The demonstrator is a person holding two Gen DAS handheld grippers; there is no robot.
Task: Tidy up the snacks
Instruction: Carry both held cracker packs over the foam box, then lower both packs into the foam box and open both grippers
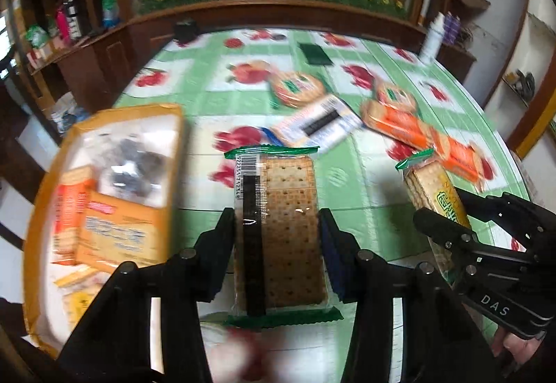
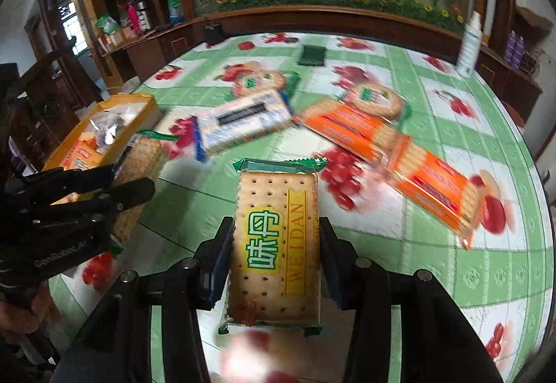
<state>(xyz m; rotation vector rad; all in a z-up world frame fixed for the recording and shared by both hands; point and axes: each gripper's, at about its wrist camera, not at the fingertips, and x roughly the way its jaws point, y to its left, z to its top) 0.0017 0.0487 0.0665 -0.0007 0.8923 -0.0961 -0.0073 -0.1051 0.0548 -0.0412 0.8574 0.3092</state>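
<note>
My left gripper (image 1: 276, 226) is shut on a green-edged cracker pack (image 1: 278, 230), held above the table with its barcode side up. My right gripper (image 2: 276, 237) is shut on a second green-edged cracker pack (image 2: 278, 244), label side up. Each gripper shows in the other view: the right one (image 1: 462, 219) at the right, the left one (image 2: 114, 188) at the left. A yellow box (image 1: 104, 195) with several snack packs inside sits at the left; it also shows in the right wrist view (image 2: 104, 133).
On the green fruit-print tablecloth (image 2: 434, 77) lie a white and blue pack (image 2: 243, 119), orange cracker packs (image 2: 431, 188) and round cracker packs (image 2: 375, 96). A dark pad (image 2: 312, 55) and a white bottle (image 2: 469, 42) stand near the far edge. Wooden cabinets ring the table.
</note>
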